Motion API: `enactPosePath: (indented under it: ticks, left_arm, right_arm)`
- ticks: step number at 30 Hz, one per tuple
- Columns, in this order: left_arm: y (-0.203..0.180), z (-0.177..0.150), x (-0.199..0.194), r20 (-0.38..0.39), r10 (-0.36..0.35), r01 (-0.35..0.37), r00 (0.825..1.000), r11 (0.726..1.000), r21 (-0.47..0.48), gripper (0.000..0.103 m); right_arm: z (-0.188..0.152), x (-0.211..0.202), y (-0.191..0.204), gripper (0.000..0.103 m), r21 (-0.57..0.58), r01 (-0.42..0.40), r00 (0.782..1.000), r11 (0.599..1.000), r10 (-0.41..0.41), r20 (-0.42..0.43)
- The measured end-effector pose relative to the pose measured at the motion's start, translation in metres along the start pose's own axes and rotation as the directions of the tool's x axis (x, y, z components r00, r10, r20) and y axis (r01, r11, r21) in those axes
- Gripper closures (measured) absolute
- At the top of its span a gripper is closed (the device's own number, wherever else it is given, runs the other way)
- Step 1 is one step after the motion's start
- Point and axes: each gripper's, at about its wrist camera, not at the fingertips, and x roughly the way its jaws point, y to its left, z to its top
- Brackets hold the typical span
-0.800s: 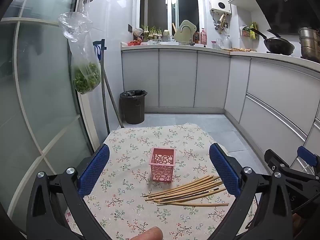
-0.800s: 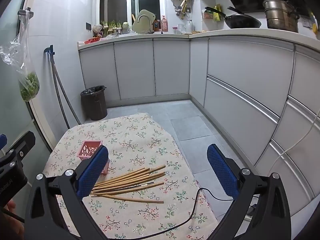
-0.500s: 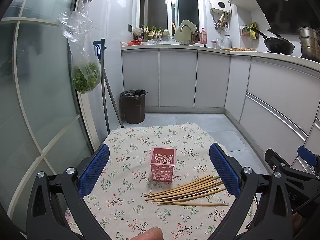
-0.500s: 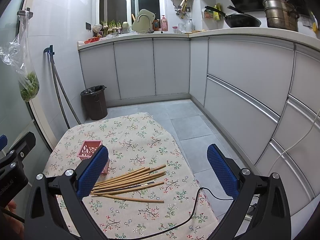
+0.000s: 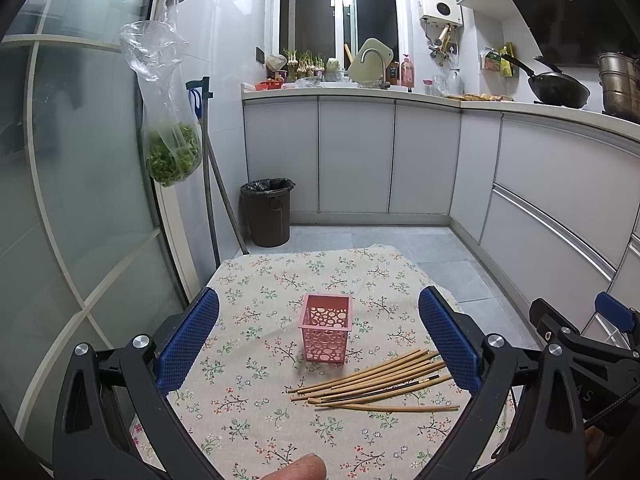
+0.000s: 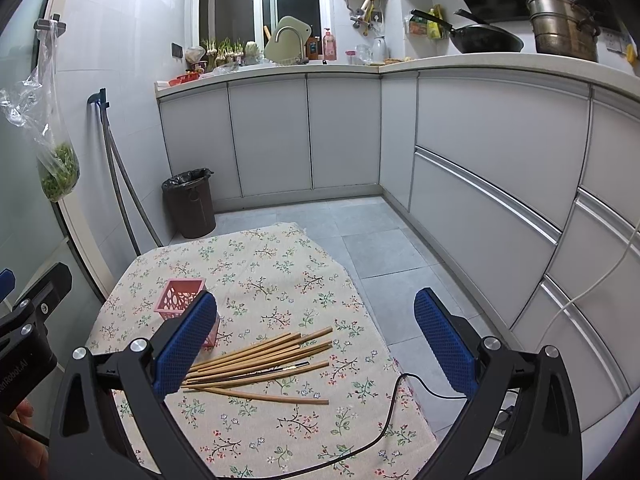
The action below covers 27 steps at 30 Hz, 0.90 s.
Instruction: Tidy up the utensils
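A pink perforated holder (image 5: 326, 332) stands upright on the floral tablecloth (image 5: 256, 280); it looks empty. It also shows in the right wrist view (image 6: 178, 296), partly behind my right gripper's left finger. Several wooden chopsticks (image 5: 372, 382) lie in a loose pile just right of and nearer than the holder; they also show in the right wrist view (image 6: 260, 364). My left gripper (image 5: 318, 340) is open and empty, held above the table before the holder. My right gripper (image 6: 316, 340) is open and empty, above the chopsticks.
A black cable (image 6: 384, 432) trails over the table's near right corner. The table's right edge drops to a tiled floor (image 6: 372, 232). A glass door (image 5: 60, 200) stands close on the left. A bin (image 5: 266, 212) and cabinets (image 5: 356, 156) stand beyond.
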Motion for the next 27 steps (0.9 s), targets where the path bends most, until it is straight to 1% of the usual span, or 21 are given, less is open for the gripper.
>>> enactPosePath:
  ticks: [23,25,27]
  left_arm:
    - [0.004,-0.002,0.005,-0.016,0.004,-0.004,1.0,1.0,0.001,0.007]
    - [0.004,-0.002,0.005,-0.017,0.004,-0.004,1.0,1.0,0.002,0.007]
    - [0.003,-0.003,0.005,-0.019,0.004,-0.004,1.0,1.0,0.005,0.007]
  right_arm:
    - [-0.002,0.0,0.003,0.007,0.004,-0.001,1.0,1.0,0.001,-0.001]
    - [-0.01,0.005,0.006,0.007,0.006,-0.001,1.0,1.0,0.001,-0.003]
    - [-0.011,0.005,0.006,0.007,0.006,-0.001,1.0,1.0,0.001,-0.001]
